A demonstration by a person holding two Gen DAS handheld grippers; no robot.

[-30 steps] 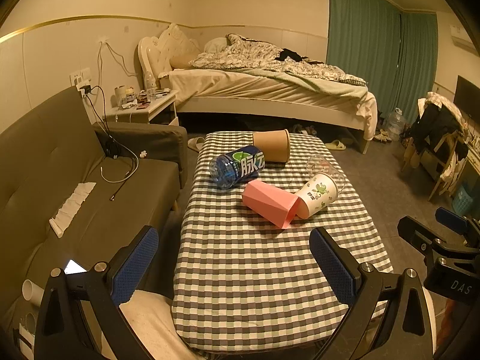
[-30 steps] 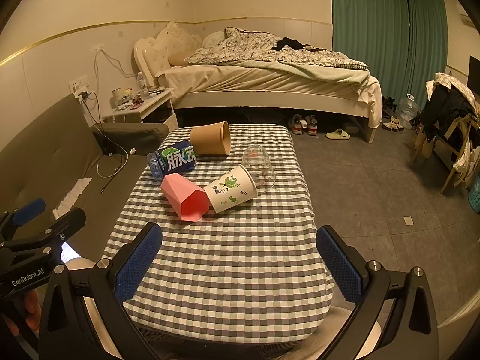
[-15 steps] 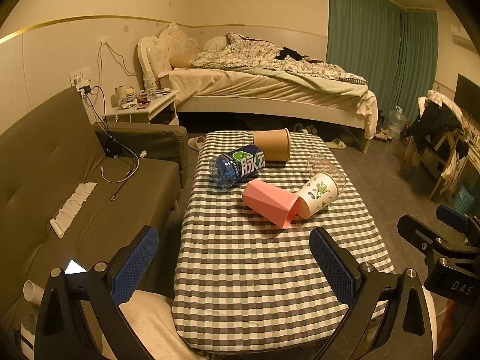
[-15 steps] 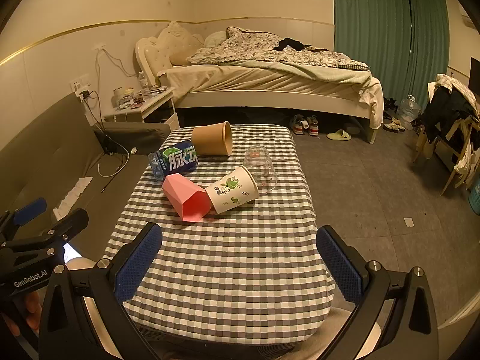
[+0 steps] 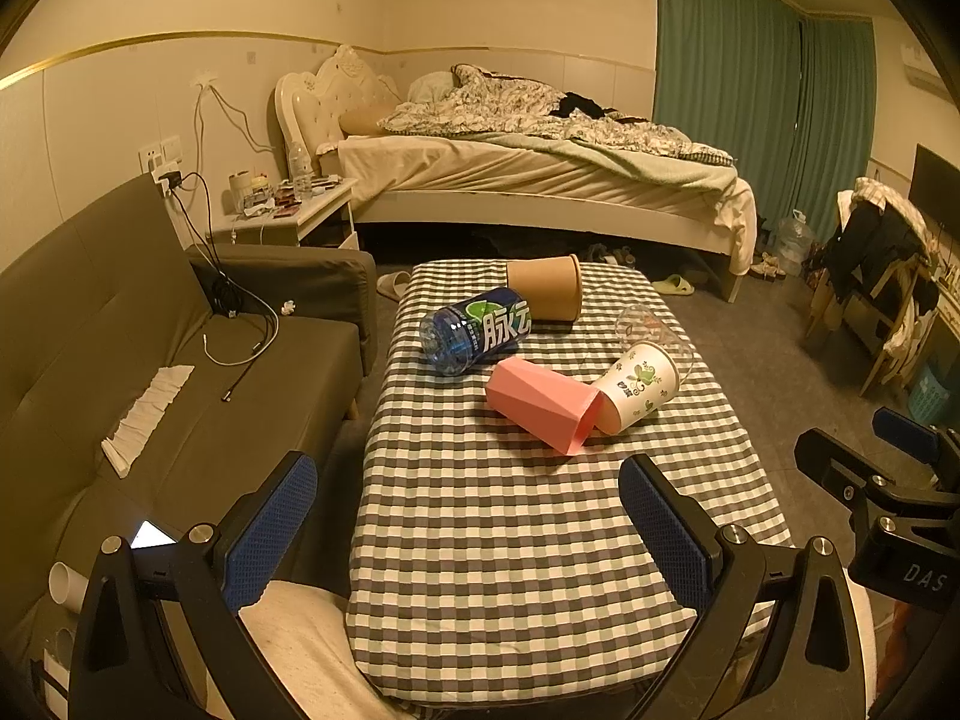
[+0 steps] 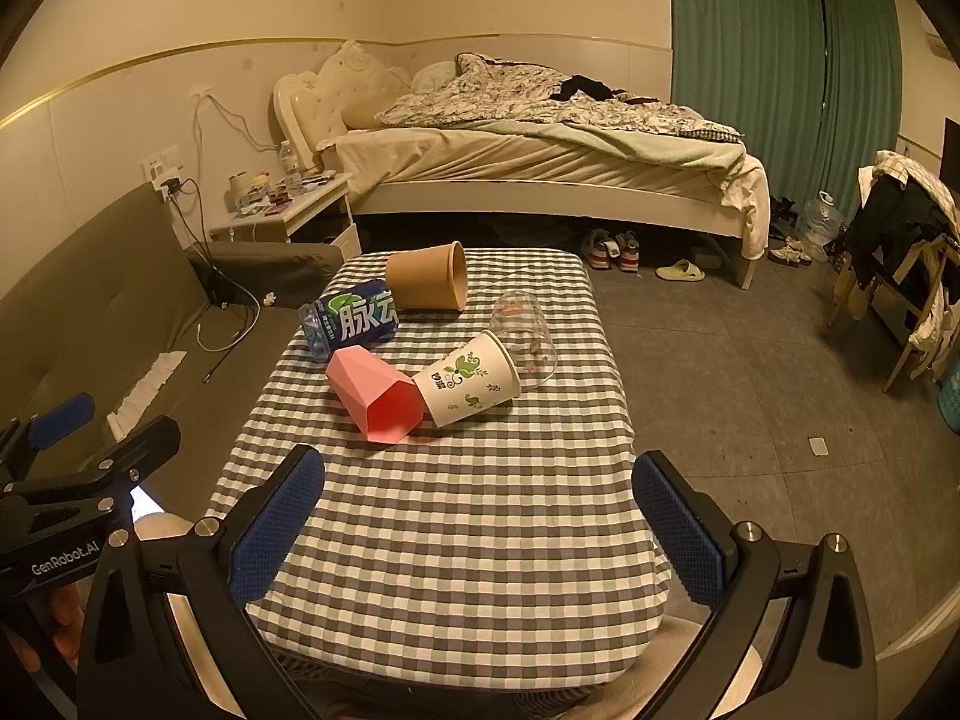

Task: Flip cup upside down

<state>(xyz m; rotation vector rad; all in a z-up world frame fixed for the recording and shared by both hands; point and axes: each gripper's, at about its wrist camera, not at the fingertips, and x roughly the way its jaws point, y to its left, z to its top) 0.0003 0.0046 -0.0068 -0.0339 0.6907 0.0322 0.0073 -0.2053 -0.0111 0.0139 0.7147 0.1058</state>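
Note:
Several cups lie on their sides on the checked table (image 5: 510, 540) (image 6: 468, 540): a pink faceted cup (image 5: 540, 405) (image 6: 372, 390), a white paper cup with green leaves (image 5: 639, 387) (image 6: 468, 387), a brown paper cup (image 5: 546, 288) (image 6: 426, 276) and a clear glass cup (image 5: 654, 327) (image 6: 525, 324). A blue bottle (image 5: 477, 330) (image 6: 354, 318) lies beside them. My left gripper (image 5: 468, 534) is open and empty above the near table edge. My right gripper (image 6: 474, 528) is open and empty, also at the near edge. Both are well short of the cups.
A grey sofa (image 5: 150, 360) with cables and tissues runs along the table's left. A bed (image 5: 540, 168) stands behind the table. A chair with clothes (image 6: 900, 240) is at the right. Open floor (image 6: 750, 390) lies right of the table.

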